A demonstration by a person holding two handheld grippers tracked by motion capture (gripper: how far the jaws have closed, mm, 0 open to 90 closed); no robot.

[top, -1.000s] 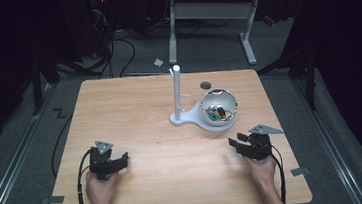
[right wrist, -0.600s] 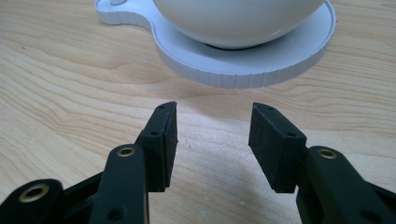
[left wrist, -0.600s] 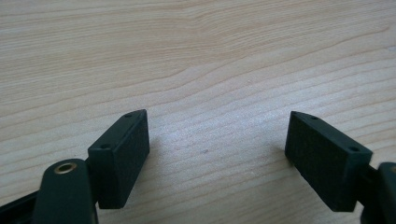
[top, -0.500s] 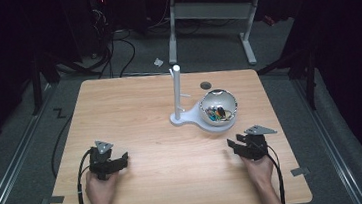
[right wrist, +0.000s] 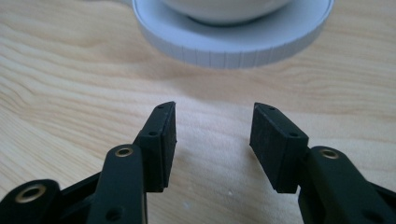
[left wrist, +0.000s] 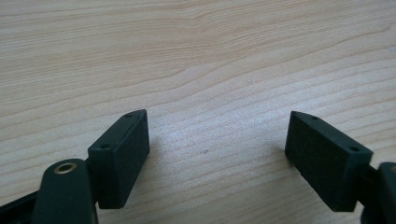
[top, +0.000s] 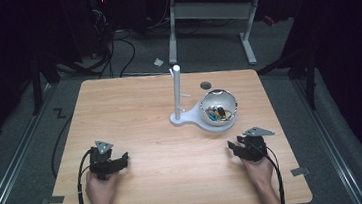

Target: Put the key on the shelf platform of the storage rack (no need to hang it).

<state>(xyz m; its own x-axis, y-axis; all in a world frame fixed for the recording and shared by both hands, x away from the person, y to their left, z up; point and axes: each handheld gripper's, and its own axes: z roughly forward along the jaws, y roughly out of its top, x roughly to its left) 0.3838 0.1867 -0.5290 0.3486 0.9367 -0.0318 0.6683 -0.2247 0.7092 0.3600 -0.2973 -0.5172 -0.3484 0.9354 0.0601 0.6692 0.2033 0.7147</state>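
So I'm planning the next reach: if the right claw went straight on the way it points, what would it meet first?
Probably the white base under the bowl. It lies straight ahead of the open right claw, with bare table between them.

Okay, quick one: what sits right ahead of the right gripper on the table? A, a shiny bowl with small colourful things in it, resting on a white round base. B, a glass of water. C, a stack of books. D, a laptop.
A: the right gripper points at a shiny bowl holding small colourful things, resting on the white base whose rim shows just beyond its open jaws.
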